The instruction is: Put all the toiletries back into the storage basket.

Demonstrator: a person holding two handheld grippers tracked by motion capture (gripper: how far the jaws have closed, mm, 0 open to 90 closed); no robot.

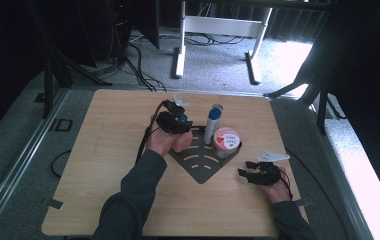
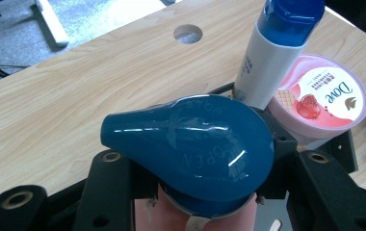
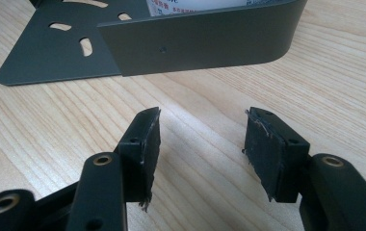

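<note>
My left gripper (image 1: 175,122) is shut on a pink bottle with a glossy blue teardrop cap (image 2: 190,149), holding it upright at the left edge of a dark metal corner rack (image 1: 200,162). In the left gripper view the black jaws of this gripper (image 2: 210,168) press on the bottle from both sides, just below the cap. On the rack stand a white tube with a blue cap (image 1: 212,122) (image 2: 267,53) and a pink Dove tub (image 1: 226,140) (image 2: 323,98). My right gripper (image 1: 250,174) (image 3: 202,139) rests open on the wood, right of the rack, with nothing between its pads.
The wooden table (image 1: 103,150) has a round hole (image 2: 188,33) behind the tube. The rack's curved wall (image 3: 205,41) stands close in front of my right gripper. Beyond the far edge lie floor cables (image 1: 138,65) and a white desk frame (image 1: 218,30).
</note>
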